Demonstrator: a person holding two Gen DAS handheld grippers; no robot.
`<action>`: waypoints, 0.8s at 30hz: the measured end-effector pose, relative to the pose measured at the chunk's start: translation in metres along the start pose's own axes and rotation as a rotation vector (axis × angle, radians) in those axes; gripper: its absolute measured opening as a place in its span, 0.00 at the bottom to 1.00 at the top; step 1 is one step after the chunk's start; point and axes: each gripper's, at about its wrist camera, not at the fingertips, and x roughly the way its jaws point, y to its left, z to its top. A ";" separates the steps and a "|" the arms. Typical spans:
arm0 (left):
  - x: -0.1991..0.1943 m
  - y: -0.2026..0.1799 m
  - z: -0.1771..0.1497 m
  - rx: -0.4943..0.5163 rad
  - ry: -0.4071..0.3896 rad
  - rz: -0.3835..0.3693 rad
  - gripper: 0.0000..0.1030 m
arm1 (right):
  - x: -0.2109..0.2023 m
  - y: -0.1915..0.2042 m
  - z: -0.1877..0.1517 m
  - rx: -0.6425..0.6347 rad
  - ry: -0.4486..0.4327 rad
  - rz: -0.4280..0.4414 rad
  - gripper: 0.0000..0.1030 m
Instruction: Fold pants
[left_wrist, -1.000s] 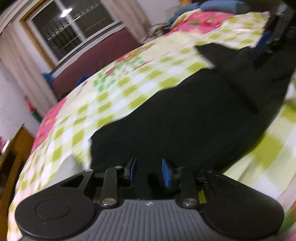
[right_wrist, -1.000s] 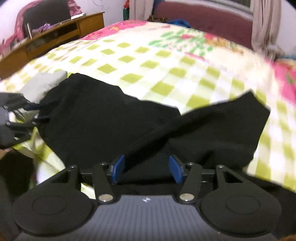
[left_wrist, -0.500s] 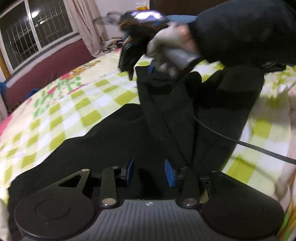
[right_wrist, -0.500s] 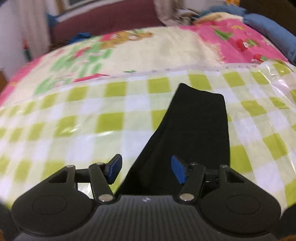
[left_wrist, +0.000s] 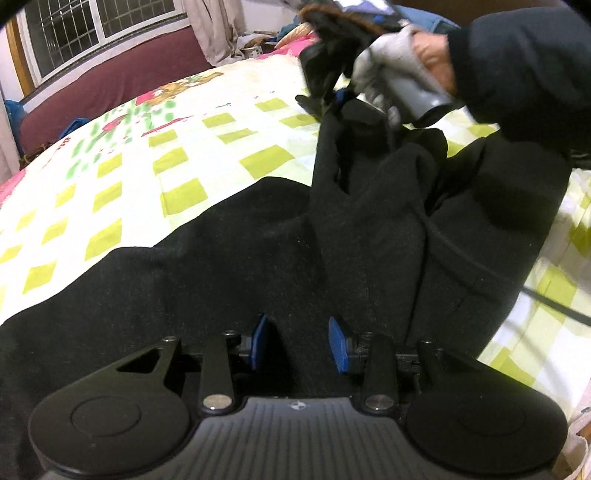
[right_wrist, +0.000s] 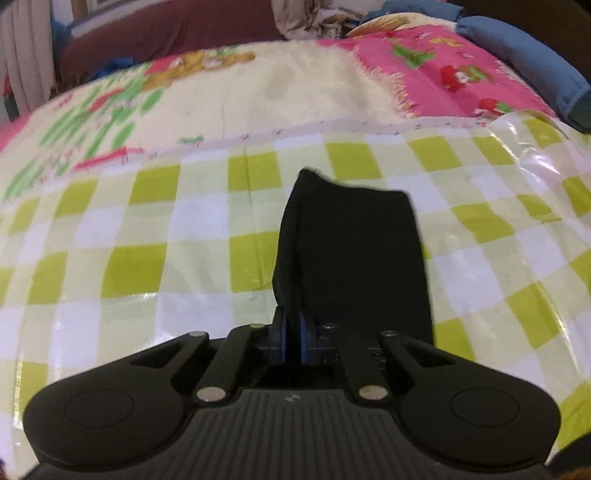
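Black pants (left_wrist: 258, 258) lie on a green-checked bed cover (left_wrist: 177, 162). My left gripper (left_wrist: 298, 345) is open, low over the wide part of the pants, with nothing between its blue pads. My right gripper (right_wrist: 291, 334) is shut on the edge of a pant leg (right_wrist: 354, 251) that stretches away from it over the cover. In the left wrist view the right gripper (left_wrist: 334, 98), in a gloved hand, holds that leg end lifted above the rest of the pants.
A maroon headboard or sofa (left_wrist: 110, 77) and a window (left_wrist: 92, 22) stand behind the bed. A pink patterned quilt (right_wrist: 454, 74) and a blue pillow (right_wrist: 524, 55) lie at the far right. A black cable (left_wrist: 554, 306) crosses the cover at right.
My right gripper has closed on the pant leg's edge; it was open half a second ago. The left gripper has stayed open and swung toward the right hand.
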 end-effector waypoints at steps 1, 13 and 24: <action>-0.001 -0.001 0.001 0.004 0.002 0.003 0.49 | -0.008 -0.005 0.000 0.011 -0.011 0.010 0.06; -0.015 -0.026 0.013 0.079 -0.015 0.029 0.48 | -0.115 -0.107 -0.024 0.169 -0.152 0.121 0.06; -0.013 -0.064 0.003 0.198 0.007 -0.026 0.49 | -0.146 -0.229 -0.138 0.417 -0.108 0.095 0.06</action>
